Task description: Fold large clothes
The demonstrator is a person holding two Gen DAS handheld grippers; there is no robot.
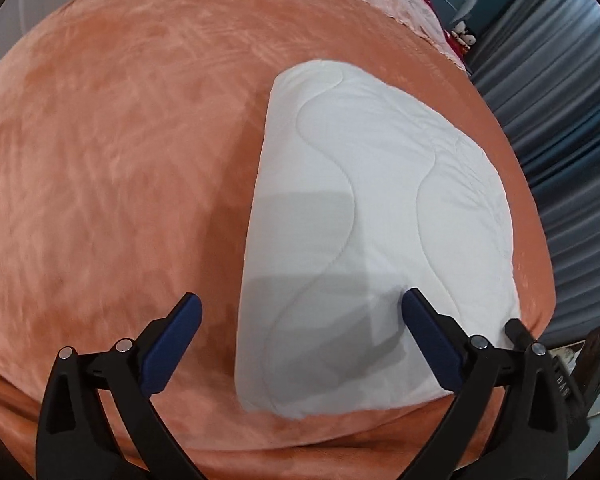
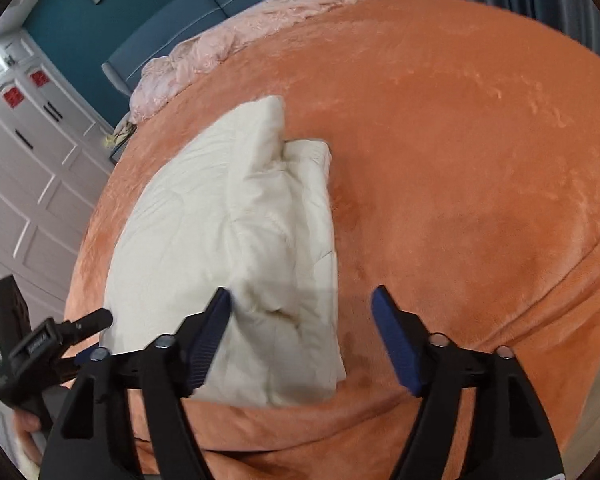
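Observation:
A white quilted cover (image 1: 380, 200) lies folded into a thick rectangle on the orange bedspread (image 1: 100, 160). My left gripper (image 1: 300, 300) hovers open over its near left edge, one blue pad above the quilt, the other above bare bedspread. In the right wrist view the quilt (image 2: 228, 220) looks cream, with a puffed fold standing up at its far end. My right gripper (image 2: 300, 294) is open over the quilt's near right corner; nothing is pinched. The other gripper's black tip (image 2: 96, 318) shows at the lower left, held by a hand (image 2: 28, 428).
Pink lace bedding (image 2: 204, 60) is bunched at the head of the bed against a teal headboard (image 2: 172, 36). A white wardrobe (image 2: 28, 184) stands on one side, grey curtains (image 1: 560, 120) on the other. A dark object (image 1: 596, 360) sits beside the bed's near corner.

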